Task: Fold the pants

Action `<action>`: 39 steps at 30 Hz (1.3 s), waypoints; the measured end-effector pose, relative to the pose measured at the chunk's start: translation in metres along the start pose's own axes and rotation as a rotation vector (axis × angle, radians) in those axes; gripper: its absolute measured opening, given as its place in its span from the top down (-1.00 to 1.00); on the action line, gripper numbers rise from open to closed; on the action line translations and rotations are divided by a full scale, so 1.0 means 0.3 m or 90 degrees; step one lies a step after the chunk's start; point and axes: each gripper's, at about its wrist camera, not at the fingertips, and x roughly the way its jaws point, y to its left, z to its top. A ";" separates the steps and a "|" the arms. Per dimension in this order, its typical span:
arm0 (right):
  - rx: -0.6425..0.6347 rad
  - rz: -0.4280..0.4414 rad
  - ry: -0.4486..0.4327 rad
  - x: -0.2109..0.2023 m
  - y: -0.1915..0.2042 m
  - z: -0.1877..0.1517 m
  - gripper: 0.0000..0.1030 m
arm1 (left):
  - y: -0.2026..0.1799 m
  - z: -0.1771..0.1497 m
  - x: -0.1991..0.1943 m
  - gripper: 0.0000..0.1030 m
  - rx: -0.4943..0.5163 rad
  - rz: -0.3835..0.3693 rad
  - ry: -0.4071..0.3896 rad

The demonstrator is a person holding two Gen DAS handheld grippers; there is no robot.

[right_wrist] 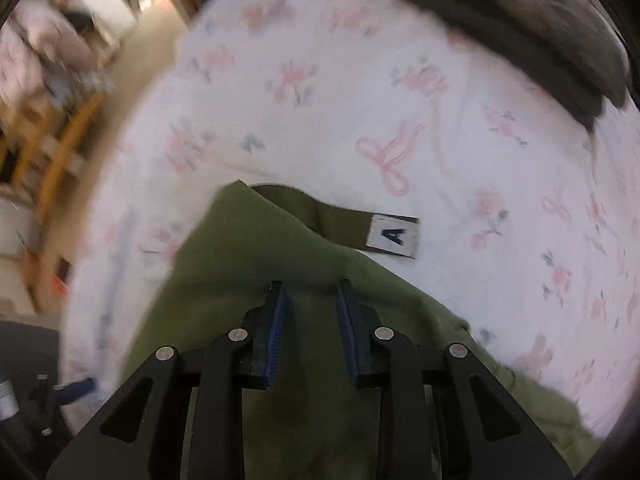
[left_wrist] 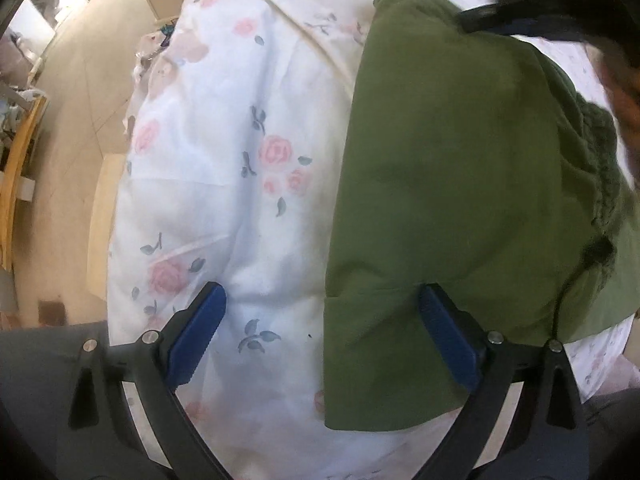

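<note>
Pants | folded, long axis up-down in left view | floral sheet

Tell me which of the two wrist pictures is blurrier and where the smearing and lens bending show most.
Right wrist view: blurrier, with the floral sheet and the room at the left edge smeared, though the green pants and their white label stay readable. Left wrist view: mostly sharp on the pants, soft only at the rim. Both: strong fisheye bulge with dark corners.

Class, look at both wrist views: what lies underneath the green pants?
The green pants lie on a white sheet with pink flowers, which shows on the sides in view. The sheet directly beneath them, and anything below the sheet, is covered and cannot be seen.
</note>
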 end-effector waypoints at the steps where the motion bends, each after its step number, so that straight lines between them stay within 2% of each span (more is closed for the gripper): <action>1: 0.010 0.019 -0.024 -0.081 -0.020 -0.037 0.47 | -0.002 -0.008 -0.015 -0.87 -0.012 -0.008 0.000; 4: 0.044 0.024 -0.049 -0.259 -0.088 -0.196 0.47 | 0.021 0.017 -0.047 -0.86 -0.048 -0.031 -0.007; 7: 0.089 0.014 -0.016 -0.303 -0.137 -0.375 0.42 | 0.032 0.036 -0.086 -0.86 -0.067 -0.045 -0.030; 10: 0.125 0.020 0.051 -0.220 -0.136 -0.551 0.42 | 0.012 0.042 -0.090 -0.86 -0.044 -0.030 -0.044; 13: 0.143 -0.036 0.117 -0.064 -0.137 -0.666 0.42 | -0.058 0.049 -0.065 -0.86 -0.013 -0.001 -0.015; 15: 0.153 -0.041 0.098 -0.040 -0.139 -0.701 0.42 | -0.056 0.047 -0.037 -0.89 -0.016 0.004 0.006; 18: 0.156 -0.051 0.083 -0.116 -0.119 -0.716 0.41 | -0.040 0.046 -0.056 -0.88 -0.035 0.005 -0.012; 22: 0.179 -0.004 0.004 -0.208 -0.107 -0.771 0.40 | -0.073 0.028 -0.106 -0.86 -0.015 0.003 -0.048; 24: 0.215 0.006 0.021 -0.160 -0.108 -0.800 0.40 | -0.113 0.000 -0.125 -0.86 0.028 0.001 -0.048; 26: 0.223 -0.007 0.079 -0.076 -0.103 -0.830 0.39 | -0.145 -0.046 -0.108 -0.86 0.079 0.008 -0.021; 27: 0.218 -0.014 0.077 -0.078 -0.093 -0.837 0.39 | -0.159 -0.078 -0.082 -0.86 0.108 0.026 0.004; 29: 0.215 -0.013 0.061 -0.120 -0.081 -0.830 0.40 | -0.152 -0.096 -0.039 -0.86 0.108 0.042 0.039; 30: 0.228 0.003 0.035 -0.157 -0.068 -0.829 0.40 | -0.144 -0.090 -0.041 -0.84 0.092 0.033 0.040; 32: 0.299 0.059 -0.028 -0.231 -0.052 -0.857 0.28 | -0.126 -0.060 -0.129 -0.82 0.052 -0.006 -0.012; 33: 0.361 0.106 -0.062 -0.263 -0.060 -0.886 -0.12 | -0.111 -0.039 -0.178 -0.83 0.049 -0.025 -0.042; 34: 0.419 0.147 -0.089 -0.274 -0.066 -0.918 -0.64 | -0.110 -0.026 -0.208 -0.83 0.047 -0.033 -0.062; 35: 0.473 0.178 -0.110 -0.269 -0.067 -0.947 -0.77 | -0.110 -0.011 -0.228 -0.83 0.039 -0.037 -0.075; 36: 0.520 0.215 -0.125 -0.249 -0.062 -0.974 -0.78 | -0.109 0.008 -0.236 -0.84 0.028 -0.046 -0.081; 37: 0.576 0.280 -0.129 -0.204 -0.040 -1.013 -0.74 | -0.103 0.042 -0.224 -0.83 0.015 -0.060 -0.071; 39: 0.655 0.364 -0.127 -0.102 -0.006 -1.048 -0.58 | -0.093 0.092 -0.173 -0.83 -0.006 -0.082 -0.038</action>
